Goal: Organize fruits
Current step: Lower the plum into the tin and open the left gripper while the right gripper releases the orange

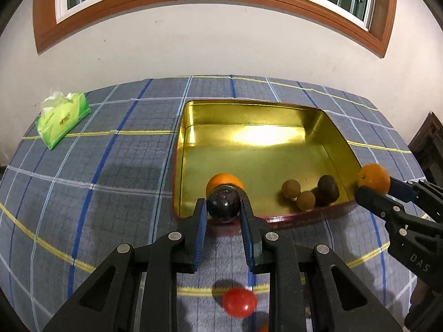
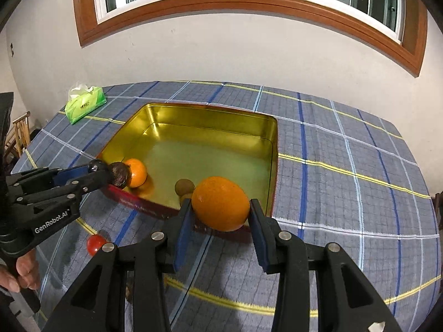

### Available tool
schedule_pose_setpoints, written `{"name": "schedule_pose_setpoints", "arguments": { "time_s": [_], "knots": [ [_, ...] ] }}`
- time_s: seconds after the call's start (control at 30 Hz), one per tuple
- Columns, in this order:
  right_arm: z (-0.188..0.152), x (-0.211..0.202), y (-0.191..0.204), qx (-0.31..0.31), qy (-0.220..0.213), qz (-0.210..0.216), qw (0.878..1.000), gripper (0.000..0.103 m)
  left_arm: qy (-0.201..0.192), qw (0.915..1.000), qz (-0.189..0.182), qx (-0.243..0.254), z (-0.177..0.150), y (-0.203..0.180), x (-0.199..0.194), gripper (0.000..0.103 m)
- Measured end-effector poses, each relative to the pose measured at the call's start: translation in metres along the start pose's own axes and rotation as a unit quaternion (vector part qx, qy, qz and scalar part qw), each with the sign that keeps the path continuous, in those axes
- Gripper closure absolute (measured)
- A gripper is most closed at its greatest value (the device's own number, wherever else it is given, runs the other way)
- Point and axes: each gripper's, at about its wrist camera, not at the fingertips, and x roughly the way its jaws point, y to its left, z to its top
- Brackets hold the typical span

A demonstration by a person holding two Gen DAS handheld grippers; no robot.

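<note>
Presently left gripper (image 1: 223, 207) clamps dark plum (image 1: 223, 204) at tin's (image 1: 313, 121) near rim; right gripper (image 2: 220, 210) pinches orange (image 2: 220, 203) over near corner. Plum likely smooth, slippery, bruisable; orange firmer, heavier. Grip across widest middle.

tin (image 1: 329, 138): glossy gold metal, seen beyond the tongs
cloth (image 1: 110, 182): matt checked fabric
plum (image 1: 223, 205): shiny, smooth

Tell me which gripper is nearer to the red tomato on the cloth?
Left. The left gripper hangs above the red tomato, shut on a dark fruit; the right gripper holds an orange farther off.
</note>
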Motion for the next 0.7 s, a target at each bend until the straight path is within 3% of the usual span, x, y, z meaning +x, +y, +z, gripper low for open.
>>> {"name": "schedule_pose_setpoints", "arguments": {
  "time_s": [0.33,0.7],
  "knots": [
    [0.007,0.027,-0.003,0.001,0.014,0.0,1.0,0.066,-0.014,0.9996,0.018,0.016,0.02,-0.009,0.015,0.078],
    [0.012,0.054,-0.008,0.01,0.032,-0.001,0.999,0.066,0.01,0.9998,0.016,0.009,0.024,-0.01,0.042,0.078]
  ]
}}
